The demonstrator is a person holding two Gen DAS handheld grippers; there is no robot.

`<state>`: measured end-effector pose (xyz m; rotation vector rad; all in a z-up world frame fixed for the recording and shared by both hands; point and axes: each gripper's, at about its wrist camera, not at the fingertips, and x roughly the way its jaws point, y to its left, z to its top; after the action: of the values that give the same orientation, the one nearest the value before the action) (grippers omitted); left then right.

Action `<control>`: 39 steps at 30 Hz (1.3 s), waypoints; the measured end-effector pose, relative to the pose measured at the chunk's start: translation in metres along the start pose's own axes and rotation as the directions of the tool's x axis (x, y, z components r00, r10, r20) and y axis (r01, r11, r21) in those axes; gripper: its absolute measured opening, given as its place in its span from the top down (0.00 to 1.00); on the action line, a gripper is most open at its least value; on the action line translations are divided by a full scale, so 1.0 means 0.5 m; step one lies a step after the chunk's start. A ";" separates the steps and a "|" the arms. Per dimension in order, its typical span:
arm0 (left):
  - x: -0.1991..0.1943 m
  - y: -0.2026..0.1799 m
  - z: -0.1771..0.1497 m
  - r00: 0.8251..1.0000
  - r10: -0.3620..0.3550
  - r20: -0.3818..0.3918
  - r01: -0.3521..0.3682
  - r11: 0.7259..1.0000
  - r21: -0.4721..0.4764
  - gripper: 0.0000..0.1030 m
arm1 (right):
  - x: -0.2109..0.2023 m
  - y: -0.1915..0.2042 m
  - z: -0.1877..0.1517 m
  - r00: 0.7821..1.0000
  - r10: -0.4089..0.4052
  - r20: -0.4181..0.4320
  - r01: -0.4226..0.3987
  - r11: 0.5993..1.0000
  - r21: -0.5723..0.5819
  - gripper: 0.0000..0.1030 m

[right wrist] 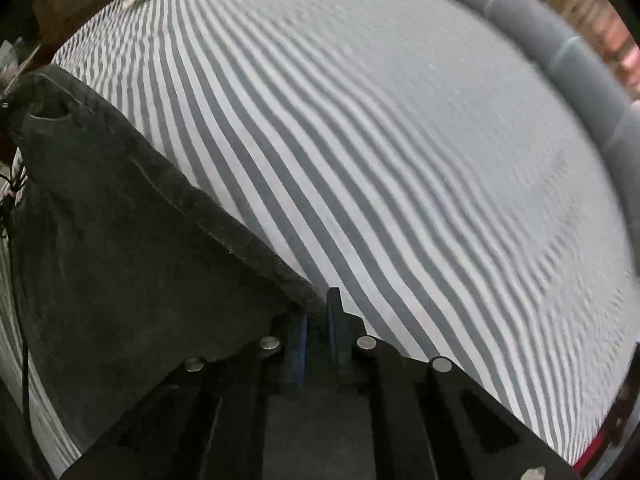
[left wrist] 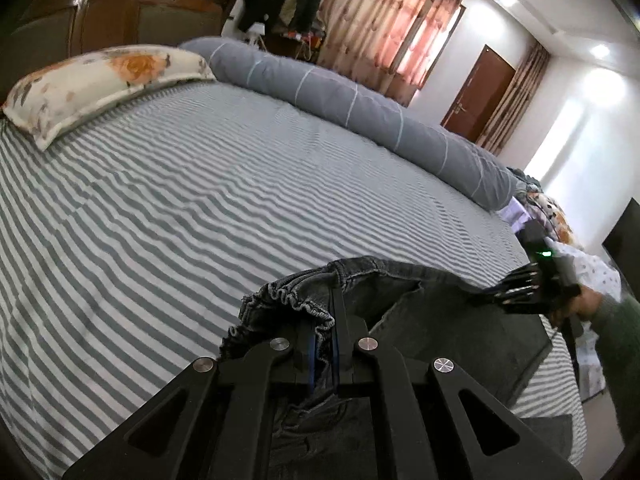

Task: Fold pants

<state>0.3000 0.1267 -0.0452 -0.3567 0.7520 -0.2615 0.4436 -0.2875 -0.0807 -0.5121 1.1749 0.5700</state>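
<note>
The left tool (left wrist: pixel 324 320) pinches the gathered elastic waistband of the dark grey denim pants (left wrist: pixel 420 300), which stretch rightward over the grey-and-white striped bed (left wrist: pixel 180 200) (long axis running tool to tool) to the right tool (right wrist: pixel 318 312), clamped on their far edge.

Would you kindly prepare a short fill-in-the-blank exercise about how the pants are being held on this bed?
1. The left gripper has its jaws closed on the gathered elastic ____ of the dark pants.
2. The bed sheet under the pants has a ____ pattern.
3. The right gripper pinches the pants along a stitched ____.
4. A floral ____ lies near the headboard.

Missing words: waistband; striped; edge; pillow
</note>
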 end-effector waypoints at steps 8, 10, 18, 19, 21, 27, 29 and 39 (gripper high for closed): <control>-0.049 0.003 -0.012 0.998 -0.059 -0.035 0.061 0.996 0.064 0.95 | -0.195 0.150 -0.149 0.975 -0.182 0.127 0.160 0.973 0.166 0.94; -0.067 0.000 -0.021 0.996 -0.077 -0.049 0.082 0.991 0.105 0.95 | -0.226 0.207 -0.203 0.969 -0.202 0.139 0.168 0.960 0.224 0.94; -0.165 -0.029 -0.112 0.992 -0.070 -0.108 0.095 0.964 0.250 0.94 | -0.250 0.355 -0.389 0.974 -0.178 0.138 0.105 0.901 0.420 0.94; -0.176 -0.028 -0.129 0.991 -0.064 -0.118 0.093 0.962 0.256 0.93 | -0.245 0.374 -0.413 0.977 -0.163 0.135 0.087 0.890 0.447 0.94; -0.192 -0.023 -0.161 0.988 -0.050 -0.149 0.088 0.962 0.259 0.92 | -0.222 0.394 -0.434 0.980 -0.154 0.129 0.075 0.876 0.476 0.94; -0.213 0.001 -0.255 0.959 0.029 -0.282 0.045 0.967 0.250 0.83 | -0.177 0.442 -0.495 0.984 -0.149 0.098 0.076 0.848 0.525 0.92; -0.216 0.003 -0.277 0.944 0.073 -0.321 0.007 0.970 0.243 0.76 | -0.164 0.447 -0.491 0.985 -0.151 0.088 0.079 0.832 0.550 0.89; -0.328 0.062 -0.307 0.924 -0.080 -0.375 0.054 0.995 -0.080 0.58 | -0.210 0.484 -0.565 0.965 -0.162 0.204 -0.020 0.734 0.679 0.53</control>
<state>0.0797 0.1790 -0.0602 -0.4030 1.1330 -0.3759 0.0572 -0.3028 -0.0855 0.1506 1.0228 0.0964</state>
